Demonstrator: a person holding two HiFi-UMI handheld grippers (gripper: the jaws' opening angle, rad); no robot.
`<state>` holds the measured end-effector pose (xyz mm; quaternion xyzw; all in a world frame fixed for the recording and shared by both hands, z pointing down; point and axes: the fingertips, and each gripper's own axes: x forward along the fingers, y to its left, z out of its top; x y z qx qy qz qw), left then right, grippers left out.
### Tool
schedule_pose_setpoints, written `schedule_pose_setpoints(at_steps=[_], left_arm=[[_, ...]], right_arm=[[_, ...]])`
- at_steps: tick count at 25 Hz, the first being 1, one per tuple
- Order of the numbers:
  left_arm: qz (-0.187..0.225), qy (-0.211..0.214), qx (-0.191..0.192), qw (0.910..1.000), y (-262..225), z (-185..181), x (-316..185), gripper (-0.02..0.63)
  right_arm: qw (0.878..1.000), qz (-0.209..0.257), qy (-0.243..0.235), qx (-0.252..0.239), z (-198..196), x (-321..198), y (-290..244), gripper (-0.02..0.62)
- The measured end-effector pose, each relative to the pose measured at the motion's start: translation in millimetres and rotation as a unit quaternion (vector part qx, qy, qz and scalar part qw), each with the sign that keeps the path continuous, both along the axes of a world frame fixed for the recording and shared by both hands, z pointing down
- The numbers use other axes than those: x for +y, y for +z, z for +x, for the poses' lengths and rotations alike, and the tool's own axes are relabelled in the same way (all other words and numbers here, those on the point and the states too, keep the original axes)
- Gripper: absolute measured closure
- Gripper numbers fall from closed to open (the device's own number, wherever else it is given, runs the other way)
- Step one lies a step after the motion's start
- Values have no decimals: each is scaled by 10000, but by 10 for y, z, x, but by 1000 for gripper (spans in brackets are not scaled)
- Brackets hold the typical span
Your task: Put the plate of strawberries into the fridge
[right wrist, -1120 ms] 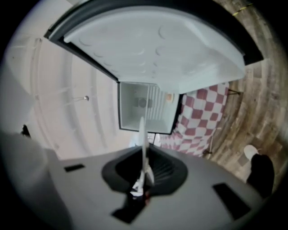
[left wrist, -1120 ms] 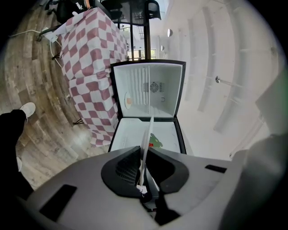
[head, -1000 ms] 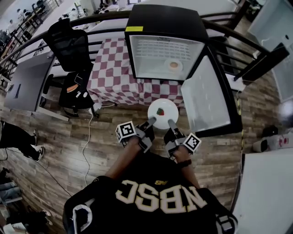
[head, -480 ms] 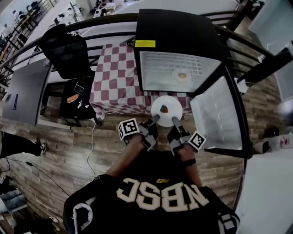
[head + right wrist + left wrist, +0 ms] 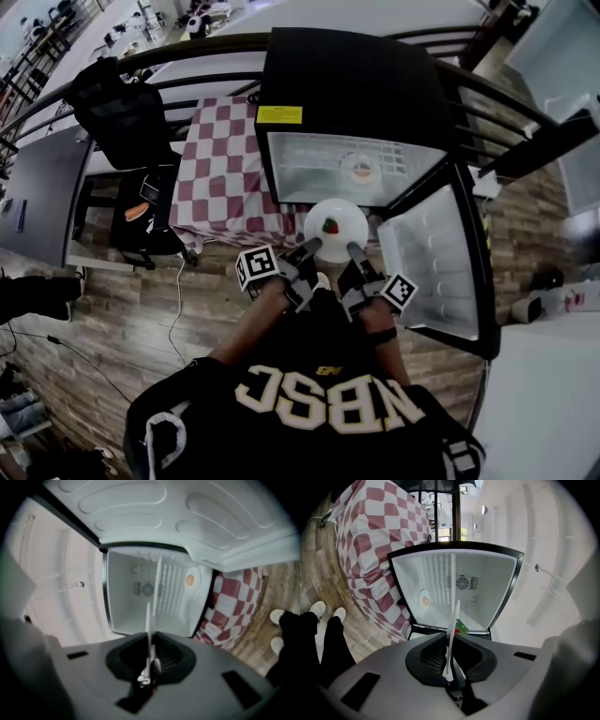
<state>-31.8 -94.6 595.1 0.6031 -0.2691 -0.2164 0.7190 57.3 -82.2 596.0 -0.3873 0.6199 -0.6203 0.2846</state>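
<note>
A white plate with a strawberry is held level just before the open black fridge. My left gripper is shut on the plate's near left rim, and my right gripper is shut on its near right rim. The left gripper view shows the plate edge-on between the jaws, with the strawberry beyond and the lit fridge interior ahead. The right gripper view has the same rim clamped, facing the fridge interior.
Inside the fridge a wire shelf carries another small plate with something orange on it. The fridge door hangs open to the right. A red-and-white checked tablecloth is to the left, with a black chair beyond. The floor is wood.
The person has stepped closer to the fridge. The plate, still held by both grippers, now sits right at the fridge's open front.
</note>
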Motion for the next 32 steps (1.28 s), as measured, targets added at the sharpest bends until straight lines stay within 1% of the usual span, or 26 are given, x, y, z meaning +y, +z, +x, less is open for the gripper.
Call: schedule_pose_setpoints(at_steps=[2, 6, 10, 13, 20, 28, 32], left_arm=[[16, -94, -42, 9999, 3, 37, -135, 574], [47, -274, -89, 9996, -26, 59, -441, 574], [10, -458, 71, 9989, -88, 97, -713, 573], [2, -513, 46, 9987, -115, 161, -895, 572], [-82, -598, 15, 9982, -14, 179, -1210, 572], [-108, -651, -23, 9978, 19, 249, -1451, 572], [-189, -723, -10, 9972, 101, 229, -1508, 572]], right_arm=[[10000, -32, -36, -41, 47, -141, -18, 555], [9999, 45, -137, -90, 87, -480, -48, 555], [9996, 149, -235, -106, 97, -760, -134, 555], [9996, 143, -199, -161, 158, -958, -128, 555], [9995, 63, -173, -249, 190, -1277, -76, 555], [9993, 12, -135, -358, 252, -1526, -49, 555], [9992, -47, -157, -353, 239, -1586, -2, 555]])
